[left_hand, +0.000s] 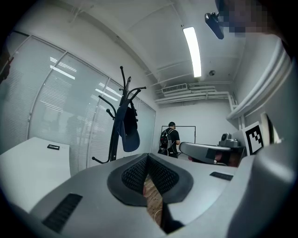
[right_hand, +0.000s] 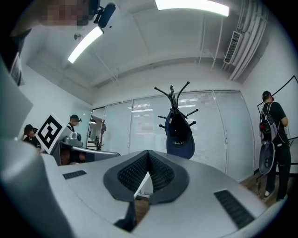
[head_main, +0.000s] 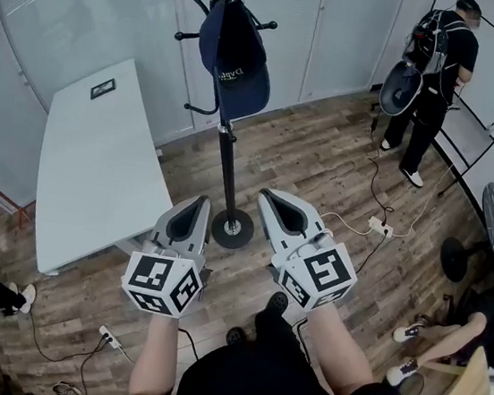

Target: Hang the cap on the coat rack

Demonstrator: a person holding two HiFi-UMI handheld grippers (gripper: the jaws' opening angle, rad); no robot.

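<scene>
The wooden floor (head_main: 324,157) spreads under everything, and the long white tabletop (head_main: 97,172) stands off to my left. The black coat rack (head_main: 225,171) rises in front of me, its round base on the floor, between my two grippers in the head view. A person with a backpack (head_main: 435,72) stands far off by a whiteboard. The navy cap (head_main: 237,64) hangs from an upper hook of the rack, brim pointing down, well apart from me. My left gripper (head_main: 199,202) has its jaws pressed together, nothing between them. My right gripper (head_main: 268,195) is the same, pads meeting, empty.
</scene>
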